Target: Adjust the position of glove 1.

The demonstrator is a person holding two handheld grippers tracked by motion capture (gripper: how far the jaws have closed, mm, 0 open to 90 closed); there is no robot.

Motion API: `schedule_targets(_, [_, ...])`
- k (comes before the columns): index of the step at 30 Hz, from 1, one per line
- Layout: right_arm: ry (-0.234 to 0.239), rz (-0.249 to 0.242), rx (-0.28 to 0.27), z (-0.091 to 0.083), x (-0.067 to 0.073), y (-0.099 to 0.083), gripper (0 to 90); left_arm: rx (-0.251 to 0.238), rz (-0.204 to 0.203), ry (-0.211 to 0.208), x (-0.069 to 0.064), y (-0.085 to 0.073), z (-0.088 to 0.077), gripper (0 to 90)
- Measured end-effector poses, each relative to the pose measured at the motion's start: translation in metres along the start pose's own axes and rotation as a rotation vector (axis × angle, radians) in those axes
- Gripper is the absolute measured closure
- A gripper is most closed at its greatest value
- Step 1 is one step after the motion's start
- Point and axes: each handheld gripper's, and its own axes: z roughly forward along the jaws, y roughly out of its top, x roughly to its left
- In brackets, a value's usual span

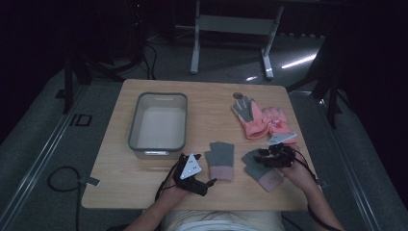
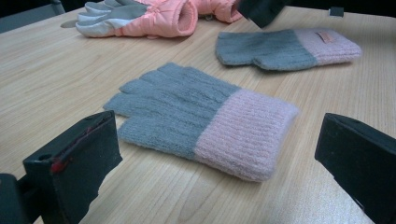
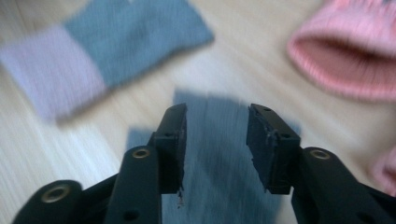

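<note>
Two grey knit gloves with pink cuffs lie near the table's front edge. My left gripper (image 1: 204, 185) rests low just left of the left-hand glove (image 1: 220, 159). In the left gripper view its jaws (image 2: 219, 140) stand wide open, with that glove (image 2: 201, 116) flat on the wood just beyond them. My right gripper (image 1: 262, 157) hovers over the fingers of the right-hand glove (image 1: 262, 172). In the right gripper view its jaws (image 3: 215, 126) are apart, with blurred grey knit (image 3: 215, 158) below the gap. I cannot tell if they touch it.
A grey bin (image 1: 133, 126) stands empty at the table's left middle. A pair of padded pink gloves (image 1: 260, 119) lies at the back right, close to my right gripper. The wooden table (image 1: 207, 103) ends just behind my hands.
</note>
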Motion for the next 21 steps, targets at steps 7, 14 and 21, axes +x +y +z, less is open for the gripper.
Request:
schedule_targets(7, [0.003, -0.011, 0.046, 0.006, -0.008, -0.018, 60.7, 0.000, 0.001, 0.000, 0.000, 0.000, 0.000, 0.0])
schedule_targets(14, [-0.024, -0.014, 0.071, 0.012, -0.005, -0.019, 70.9, -0.001, 0.000, -0.001, 0.000, 0.000, 0.000, 0.0])
schedule_targets(21, [-0.030, 0.082, 0.092, 0.011, 0.004, -0.012, 85.1, -0.002, 0.003, 0.003, -0.001, 0.000, 0.000, 0.0])
